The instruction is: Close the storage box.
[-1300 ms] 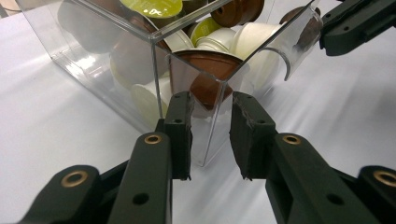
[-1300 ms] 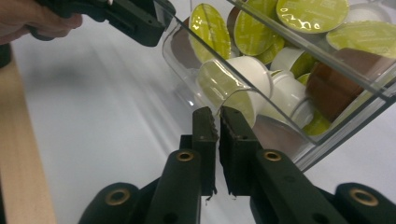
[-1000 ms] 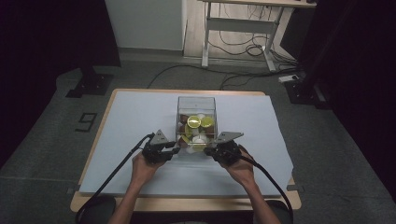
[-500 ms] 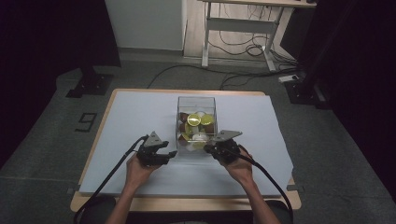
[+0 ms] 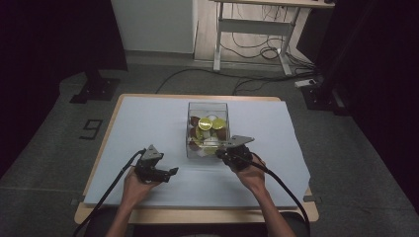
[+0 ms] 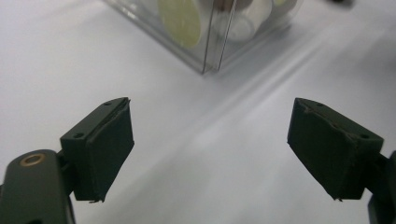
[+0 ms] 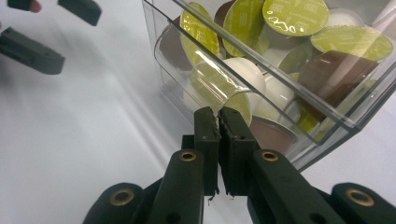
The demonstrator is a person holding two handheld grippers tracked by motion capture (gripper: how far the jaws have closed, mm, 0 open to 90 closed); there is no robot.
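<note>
A clear plastic box full of coffee capsules stands near the middle of the tabletop, which is covered in pale blue-white. The capsules have green-gold foil lids and brown or white bodies, and they lie heaped at all angles.

The right gripper sits at the box's near right corner. In the right gripper view its jaws are pressed together on the thin near wall of the box at its rim, with the capsules just behind the wall.

The left gripper is off to the left of the box, apart from it, low over the bare tabletop. Its jaws have just been opening and now stand wide apart with nothing between them; in the left gripper view the corner of the box lies ahead, beyond the fingertips.
</note>
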